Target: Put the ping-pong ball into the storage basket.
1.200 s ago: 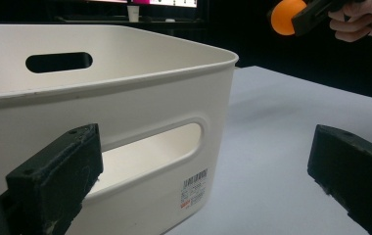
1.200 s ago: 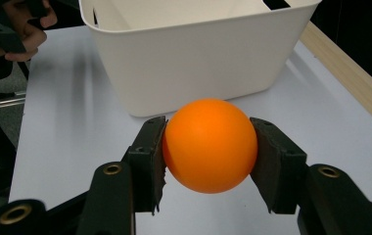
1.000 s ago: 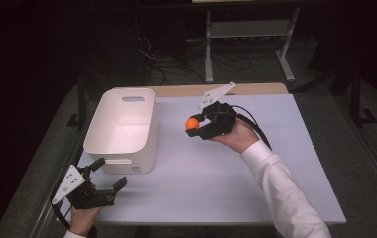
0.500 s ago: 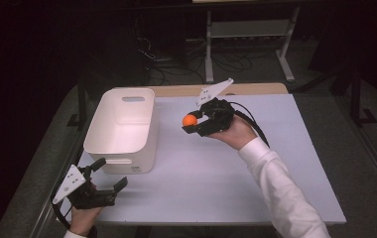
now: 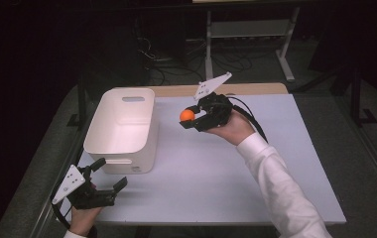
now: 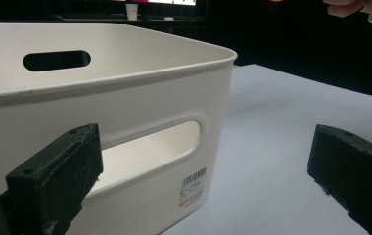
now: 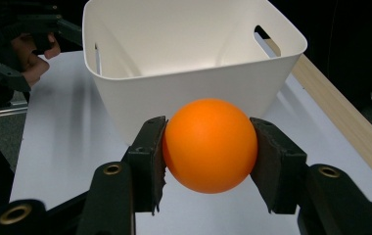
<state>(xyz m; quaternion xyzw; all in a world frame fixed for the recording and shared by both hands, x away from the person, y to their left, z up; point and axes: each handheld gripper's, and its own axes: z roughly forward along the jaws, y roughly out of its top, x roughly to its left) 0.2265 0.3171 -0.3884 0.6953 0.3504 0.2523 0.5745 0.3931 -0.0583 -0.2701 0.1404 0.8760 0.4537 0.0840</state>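
Your table carries one white bin at its left; its light, thin walls are the first hazard, since a knock from the arriving hand could slide or tip it, and nothing steadies it. Your left gripper rests near the bin's near wall with jaws spread wide on nothing; in the left gripper view the bin's handle slot lies between them but untouched. Your right gripper holds the orange ball in the air above the table, right of the bin and not yet over it; in the right gripper view the two pads press the ball at its widest line. Second hazard: a smooth sphere pinched on two small faces can squirt out if you tilt or jolt the hand, and it would roll off the table. Third: release short of the rim and the ball strikes the wall or edge and bounces away. Least: release from too high and the ball may rebound out of the empty bin.
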